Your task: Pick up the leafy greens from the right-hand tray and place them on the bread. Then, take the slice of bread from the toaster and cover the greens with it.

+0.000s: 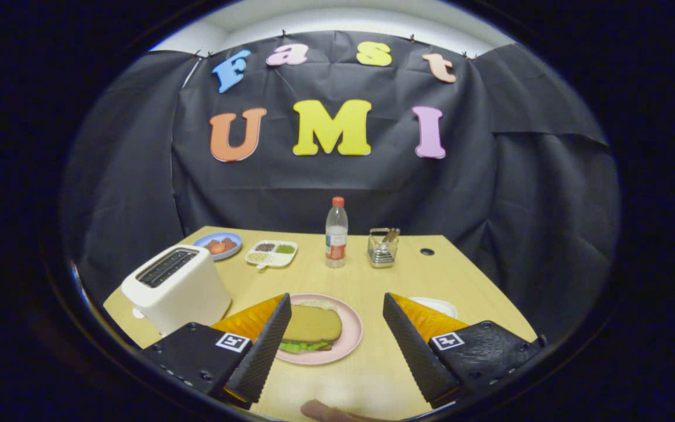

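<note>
- The gripper [334, 328] hangs above the near part of the wooden table [372, 281], fingers spread wide apart and holding nothing.
- Between the fingers, slightly toward the left one, sits the pink plate [352, 340] with the sandwich on it.
- The top slice of bread [312, 324] lies flat over the stack, and the leafy greens [302, 347] peek out from under its near edge (just a green fringe shows, the rest is covered).
- The left finger's tip overlaps the plate's left rim in this view; whether it touches, I cannot tell.
- Off to the left, just beyond the left finger, stands the white toaster [176, 287], its slots dark on top.
- Behind the right finger there is the edge of a white tray [440, 305], mostly hidden by the finger.
- Farther back, along the far side of the table: a blue plate [218, 245] with reddish pieces on it, then a white divided dish [272, 254] with small fillings in its compartments.
- Dead centre at the back, a clear bottle [336, 233] with a red cap stands upright, and just to its right is a metal rack [382, 248] with something tucked inside.
- A small dark hole [426, 252] marks the tabletop to the right of the rack.
- At the very near edge, below the fingers, a person's fingertip [329, 412] pokes in.
</note>
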`<action>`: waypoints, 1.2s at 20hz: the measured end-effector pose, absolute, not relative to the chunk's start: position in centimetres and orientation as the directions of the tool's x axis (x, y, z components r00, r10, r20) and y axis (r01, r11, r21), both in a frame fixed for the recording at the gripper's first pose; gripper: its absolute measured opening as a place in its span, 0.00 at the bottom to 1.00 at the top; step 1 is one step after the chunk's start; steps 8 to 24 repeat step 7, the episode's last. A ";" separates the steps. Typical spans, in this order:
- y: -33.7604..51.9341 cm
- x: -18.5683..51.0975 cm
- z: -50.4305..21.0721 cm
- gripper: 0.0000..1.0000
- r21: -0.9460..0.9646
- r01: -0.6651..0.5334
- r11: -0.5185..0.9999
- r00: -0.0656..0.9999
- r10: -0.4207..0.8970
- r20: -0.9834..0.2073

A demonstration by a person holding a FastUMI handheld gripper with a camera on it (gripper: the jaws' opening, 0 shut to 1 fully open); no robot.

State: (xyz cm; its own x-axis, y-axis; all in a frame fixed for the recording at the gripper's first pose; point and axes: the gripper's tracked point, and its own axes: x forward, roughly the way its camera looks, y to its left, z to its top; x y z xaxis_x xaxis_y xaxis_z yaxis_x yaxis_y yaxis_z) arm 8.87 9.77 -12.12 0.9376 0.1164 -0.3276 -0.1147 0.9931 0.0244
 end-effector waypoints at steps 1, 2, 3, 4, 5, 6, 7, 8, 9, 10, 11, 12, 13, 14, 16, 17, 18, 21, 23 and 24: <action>9.9 7.2 -11.0 0.96 0.024 -0.119 0.993 0.950 0.121 -0.289; 9.9 5.5 -9.8 0.96 0.027 -0.120 0.992 0.961 0.123 -0.249; 9.9 3.7 -8.9 0.96 0.027 -0.121 0.992 0.969 0.124 -0.214; 9.7 2.1 -8.3 0.96 0.022 -0.116 0.993 0.975 0.118 -0.188; 9.5 0.4 -8.0 0.96 0.012 -0.109 0.994 0.980 0.109 -0.167; 9.2 -1.2 -7.5 0.96 0.005 -0.098 0.995 0.985 0.097 -0.144; 9.2 -2.5 -7.0 0.96 -0.003 -0.095 0.996 0.989 0.094 -0.117; 9.2 -2.5 -7.0 0.96 -0.003 -0.095 0.996 0.989 0.094 -0.117; 9.2 -2.5 -7.0 0.96 -0.003 -0.095 0.996 0.989 0.094 -0.117; 9.2 -2.5 -7.0 0.96 -0.003 -0.095 0.996 0.989 0.094 -0.117; 9.2 -2.5 -7.0 0.96 -0.003 -0.095 0.996 0.989 0.094 -0.117; 9.2 -2.5 -7.0 0.96 -0.003 -0.095 0.996 0.989 0.094 -0.117; 9.2 -2.5 -7.0 0.96 -0.003 -0.095 0.996 0.989 0.094 -0.117; 9.2 -2.5 -7.0 0.96 -0.003 -0.095 0.996 0.989 0.094 -0.117; 9.2 -2.5 -7.0 0.96 -0.003 -0.095 0.996 0.989 0.094 -0.117; 9.2 -2.5 -7.0 0.96 -0.003 -0.095 0.996 0.989 0.094 -0.117; 9.2 -2.5 -7.0 0.96 -0.003 -0.095 0.996 0.989 0.094 -0.117; 9.2 -2.5 -7.0 0.96 -0.003 -0.095 0.996 0.989 0.094 -0.117; 9.2 -2.5 -7.0 0.96 -0.003 -0.095 0.996 0.989 0.094 -0.117; 9.2 -2.5 -7.0 0.96 -0.003 -0.095 0.996 0.989 0.094 -0.117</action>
